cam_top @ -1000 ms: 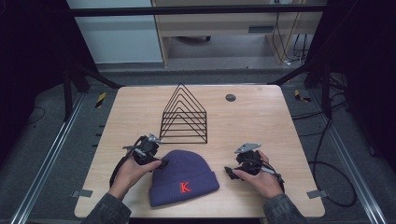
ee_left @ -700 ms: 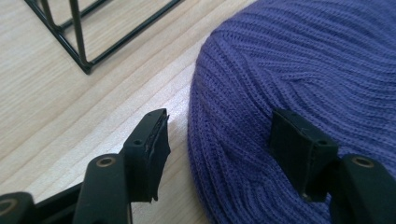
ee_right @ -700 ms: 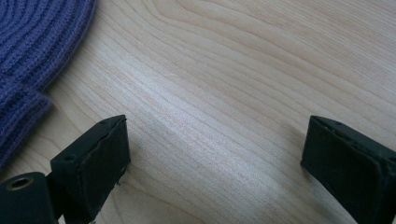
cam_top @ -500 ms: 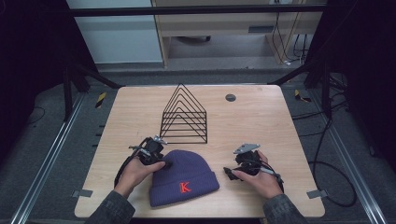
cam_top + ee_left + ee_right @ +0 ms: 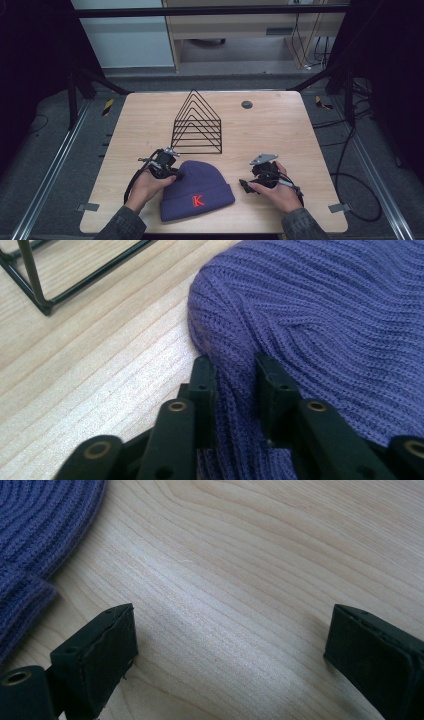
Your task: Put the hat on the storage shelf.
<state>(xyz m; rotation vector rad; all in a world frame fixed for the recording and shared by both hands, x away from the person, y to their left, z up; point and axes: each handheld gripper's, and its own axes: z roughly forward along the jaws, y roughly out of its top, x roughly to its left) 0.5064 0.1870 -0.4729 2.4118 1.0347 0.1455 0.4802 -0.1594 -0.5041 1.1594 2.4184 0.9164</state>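
Note:
A purple knit beanie (image 5: 197, 187) with a red K lies flat near the table's front edge. My left gripper (image 5: 176, 176) is at its upper left rim. In the left gripper view the jaws (image 5: 235, 370) have just been closing and now pinch a raised fold of the beanie's (image 5: 325, 315) knit between them. My right gripper (image 5: 243, 184) rests low over the wood just right of the beanie's cuff. Its jaws (image 5: 232, 625) have just been opening and stand wide apart with only bare wood between them. The beanie's edge (image 5: 35, 530) shows at the left of that view.
A black wire rack (image 5: 197, 125) of triangular frames stands behind the beanie, its foot (image 5: 30, 280) close to my left gripper. A small dark disc (image 5: 246, 104) lies at the back of the wooden table (image 5: 280, 130). Dark floor and metal rails surround the table.
My left gripper has shifted slightly onto the beanie's rim and its jaws have closed on the knit. The right hand has stayed where it was.

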